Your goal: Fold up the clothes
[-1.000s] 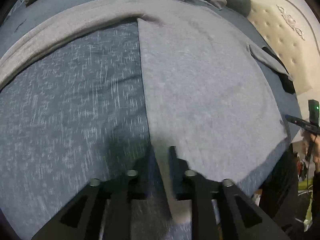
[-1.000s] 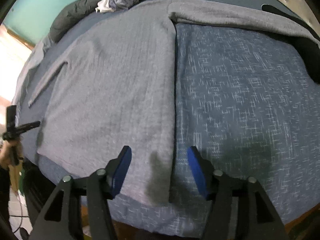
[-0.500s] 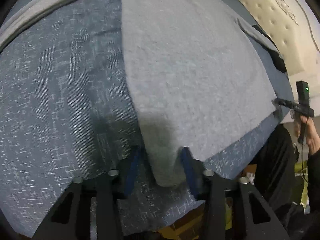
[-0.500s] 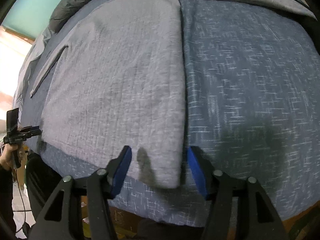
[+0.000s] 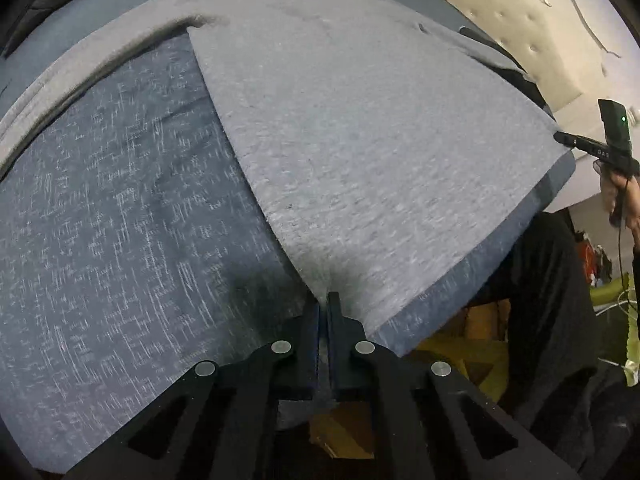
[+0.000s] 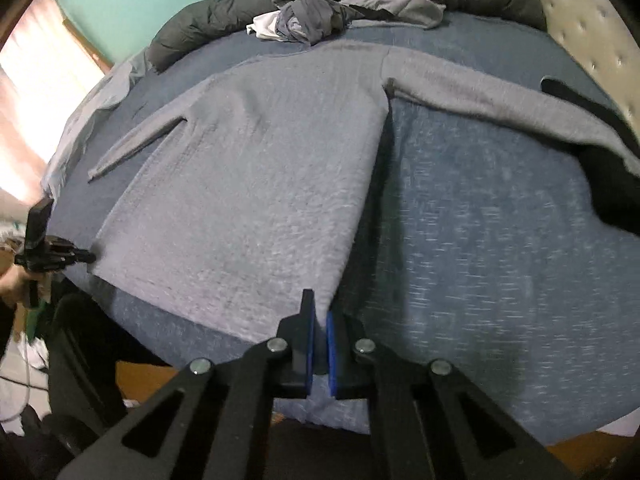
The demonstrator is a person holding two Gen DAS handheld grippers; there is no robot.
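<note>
Grey sweater (image 6: 256, 200) lies flat on the bed (image 6: 500, 260), sleeves out, no fold made yet. Left tool (image 5: 323, 320) and right tool (image 6: 318, 332) are each clamped on a bottom hem corner, though blur hides the pinch itself.

- Bed cover (image 6: 500, 240), 1 to 4 o'clock in the right wrist view: bare and flat, open passage for a claw.
- Grey sweater (image 6: 248, 200) spread flat from centre to 9 o'clock; low, no barrier.
- Heap of clothes (image 6: 352, 4) and dark duvet (image 6: 188, 36) at 12 o'clock block the far edge.
- Black garment (image 6: 608, 168) at 3 o'clock obstructs the headboard (image 6: 580, 24) side.
</note>
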